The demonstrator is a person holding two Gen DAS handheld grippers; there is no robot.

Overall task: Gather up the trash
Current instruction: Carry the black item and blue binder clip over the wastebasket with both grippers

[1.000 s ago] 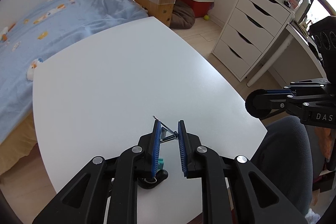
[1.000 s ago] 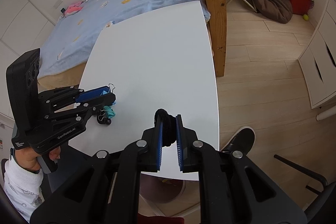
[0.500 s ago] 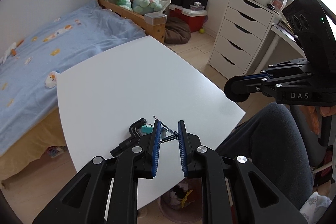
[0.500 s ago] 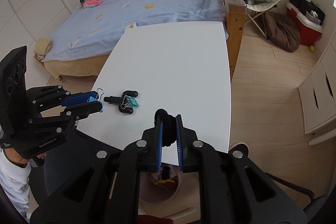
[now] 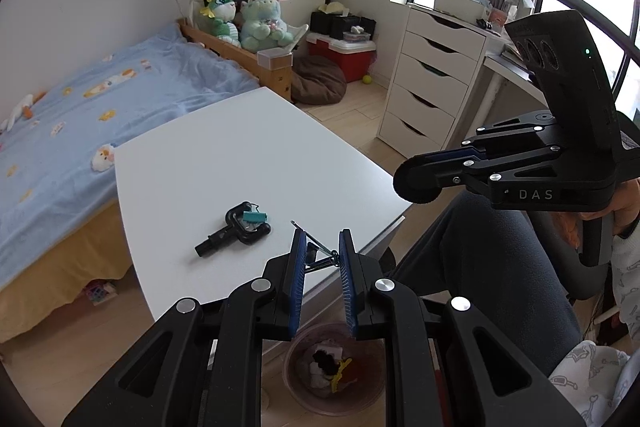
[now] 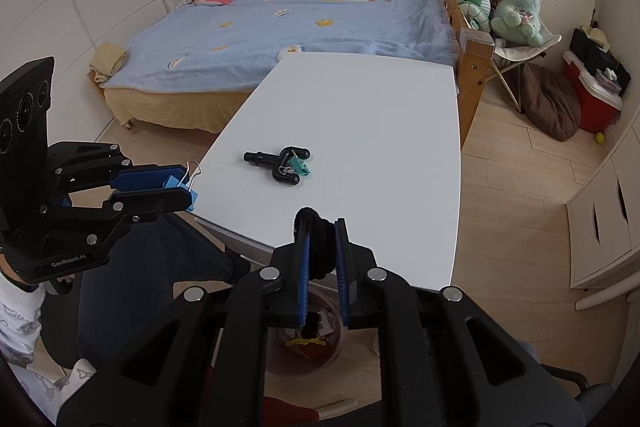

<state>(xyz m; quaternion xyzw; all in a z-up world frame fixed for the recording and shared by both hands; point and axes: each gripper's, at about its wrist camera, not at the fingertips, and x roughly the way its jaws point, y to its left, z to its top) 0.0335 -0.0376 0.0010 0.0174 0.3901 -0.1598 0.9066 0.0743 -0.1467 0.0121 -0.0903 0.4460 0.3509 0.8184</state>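
Two pieces lifted, one left on the bench

Left tool (image 5: 322,259) clamps a blue binder clip (image 6: 182,187); a black handle with teal clip (image 5: 236,231) waits near the white bench's (image 5: 240,155) near edge; right tool (image 6: 322,247) grips a black fuzzy ring (image 6: 318,235) above the translucent pink bin (image 5: 360,401).

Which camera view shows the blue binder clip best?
The right wrist view: the blue binder clip is seen from the side in the left gripper. The left wrist view shows only its wire handles between the pads.

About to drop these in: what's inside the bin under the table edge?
The bin holds white crumpled paper, a black scrap and something yellow. Both grippers' jaws cover part of it; its bottom is not visible.
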